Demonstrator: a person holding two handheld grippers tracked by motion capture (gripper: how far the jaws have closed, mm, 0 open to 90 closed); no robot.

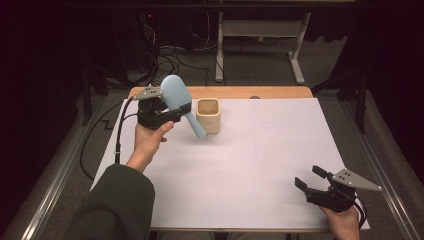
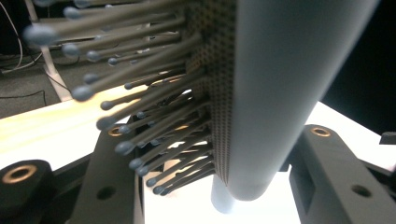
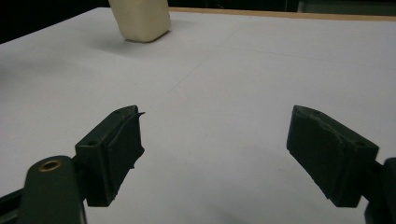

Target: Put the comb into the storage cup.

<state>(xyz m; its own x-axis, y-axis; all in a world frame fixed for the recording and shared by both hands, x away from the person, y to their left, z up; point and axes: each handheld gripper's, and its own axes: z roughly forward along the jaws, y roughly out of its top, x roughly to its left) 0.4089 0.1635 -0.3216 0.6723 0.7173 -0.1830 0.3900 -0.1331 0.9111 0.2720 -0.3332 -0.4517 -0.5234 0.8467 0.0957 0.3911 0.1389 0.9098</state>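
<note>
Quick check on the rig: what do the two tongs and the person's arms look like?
Both tongs, left and right, are black with two blocky jaws, brass-ringed screw holes and a grey three-cornered plate on top. A black cable trails from the left. The left arm wears a dark green sleeve.

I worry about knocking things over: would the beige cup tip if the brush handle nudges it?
The beige cup looks squat with a broad, square-ish base, so it would probably slide rather than tip. It appears empty, so likely light and easily shoved. The hairbrush in the left gripper looks rigid.
</note>
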